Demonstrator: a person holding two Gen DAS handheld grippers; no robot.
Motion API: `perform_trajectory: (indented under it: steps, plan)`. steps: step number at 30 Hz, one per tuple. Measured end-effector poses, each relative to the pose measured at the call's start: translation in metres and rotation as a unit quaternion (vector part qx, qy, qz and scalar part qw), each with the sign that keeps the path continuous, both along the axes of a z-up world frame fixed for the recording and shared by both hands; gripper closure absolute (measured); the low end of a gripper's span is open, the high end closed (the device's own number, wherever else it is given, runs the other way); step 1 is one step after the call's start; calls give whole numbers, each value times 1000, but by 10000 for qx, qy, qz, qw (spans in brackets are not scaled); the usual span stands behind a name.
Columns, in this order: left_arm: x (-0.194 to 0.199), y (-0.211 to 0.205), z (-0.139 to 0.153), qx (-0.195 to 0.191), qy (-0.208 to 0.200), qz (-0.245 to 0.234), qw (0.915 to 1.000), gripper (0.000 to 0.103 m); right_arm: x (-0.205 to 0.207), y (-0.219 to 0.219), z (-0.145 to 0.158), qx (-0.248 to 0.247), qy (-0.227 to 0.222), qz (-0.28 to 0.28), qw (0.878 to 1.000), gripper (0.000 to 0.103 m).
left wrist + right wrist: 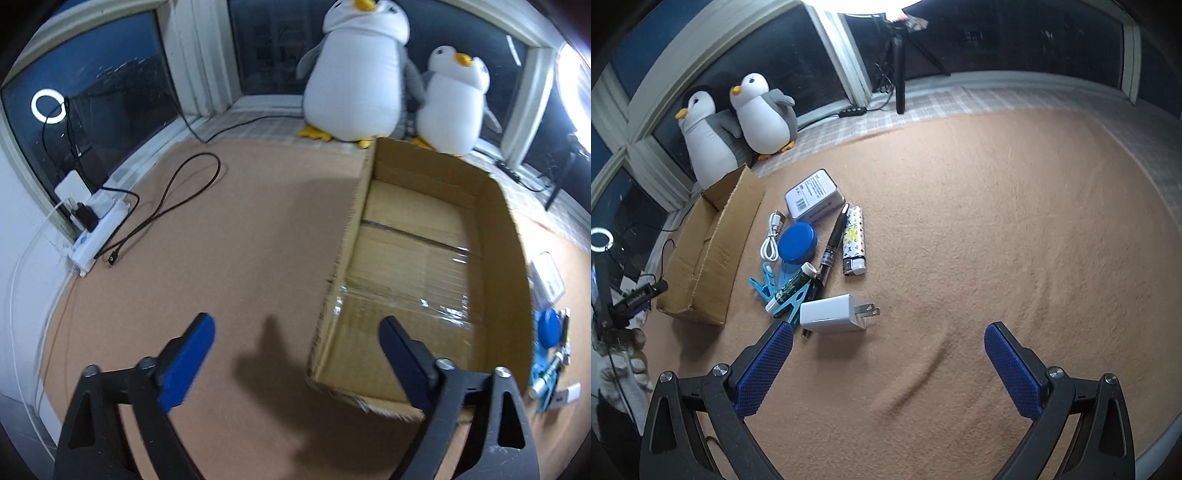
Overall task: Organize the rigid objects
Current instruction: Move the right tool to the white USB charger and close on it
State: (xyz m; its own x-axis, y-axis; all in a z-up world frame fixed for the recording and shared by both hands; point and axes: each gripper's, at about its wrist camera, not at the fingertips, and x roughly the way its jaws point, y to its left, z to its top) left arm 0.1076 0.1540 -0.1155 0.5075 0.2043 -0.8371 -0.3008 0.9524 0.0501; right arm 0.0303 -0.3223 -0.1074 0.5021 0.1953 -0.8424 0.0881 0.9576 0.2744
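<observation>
Corrugated box (424, 258), open-topped, on fuzzy tan felt.
Both grippers, left (295, 341) and right (888, 349), spread wide, holding nothing; glossy charger (833, 313) beside a half-buried clip (792, 306).

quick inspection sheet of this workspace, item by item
surface: tan carpet, bare on the right
job's things: open cardboard box, nothing inside; beside it white charger, lighter, pen, blue lid, white tin, clips
clutter: two plush penguins
grippers: left tool open, holding nothing; right tool open, holding nothing
cables: white usb cable; dark cord by power strip
surroundings: dark windows, ring light
</observation>
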Motion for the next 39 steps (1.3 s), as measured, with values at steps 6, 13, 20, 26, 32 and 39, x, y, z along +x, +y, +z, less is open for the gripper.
perform_trajectory:
  steps: [6, 13, 20, 26, 32, 39]
  plan:
    - [16, 6, -11, -13, 88, 12, 10000, 27, 13, 0, -3, 56, 41, 96, 9999, 16]
    - [28, 3, -25, 6, 288, -21, 9996, 48, 31, 8, -4, 118, 115, 421, 9990, 44]
    - [32, -7, -39, 84, 428, -114, 9990, 58, 48, 24, -11, -34, 287, 852, 9959, 46]
    - [30, -10, -45, 118, 452, -132, 9988, 59, 60, 34, -25, -163, 518, 1044, 9931, 68]
    - [30, -9, -46, 102, 437, -116, 9989, 59, 58, 40, -30, -236, 660, 1258, 9896, 75]
    - [29, -12, -46, 175, 411, -116, 9989, 59, 38, 41, -36, -197, 771, 1446, 9863, 75]
